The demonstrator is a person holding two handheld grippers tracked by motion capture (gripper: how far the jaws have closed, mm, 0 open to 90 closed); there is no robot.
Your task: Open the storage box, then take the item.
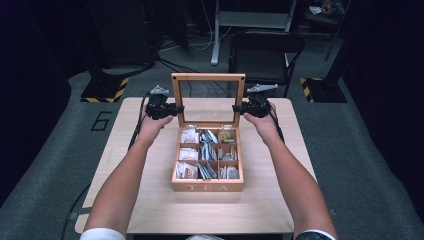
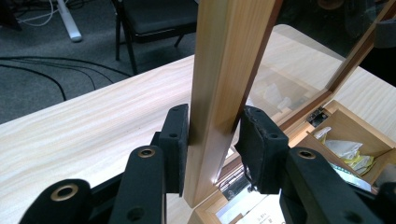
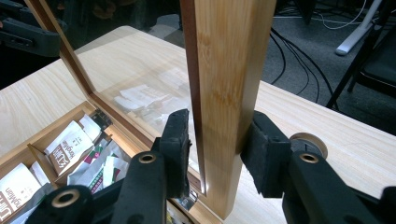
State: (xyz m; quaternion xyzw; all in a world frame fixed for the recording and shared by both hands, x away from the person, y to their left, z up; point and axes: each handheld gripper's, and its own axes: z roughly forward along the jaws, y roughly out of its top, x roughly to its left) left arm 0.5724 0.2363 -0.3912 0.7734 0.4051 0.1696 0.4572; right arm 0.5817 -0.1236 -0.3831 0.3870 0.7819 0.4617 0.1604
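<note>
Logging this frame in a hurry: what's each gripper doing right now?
Left gripper: shut on the left side of the lid of the tea box.
Right gripper: shut on the lid's right side.

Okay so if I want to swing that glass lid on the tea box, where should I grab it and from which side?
Grip the lid by its wooden side rails, not the glass pane. It stands upright on rear hinges, so each rail is a flat vertical strip open to the outside. Come in from the left and right, as the left hand-held gripper and the right hand-held gripper do now, pads on front and back faces.
</note>
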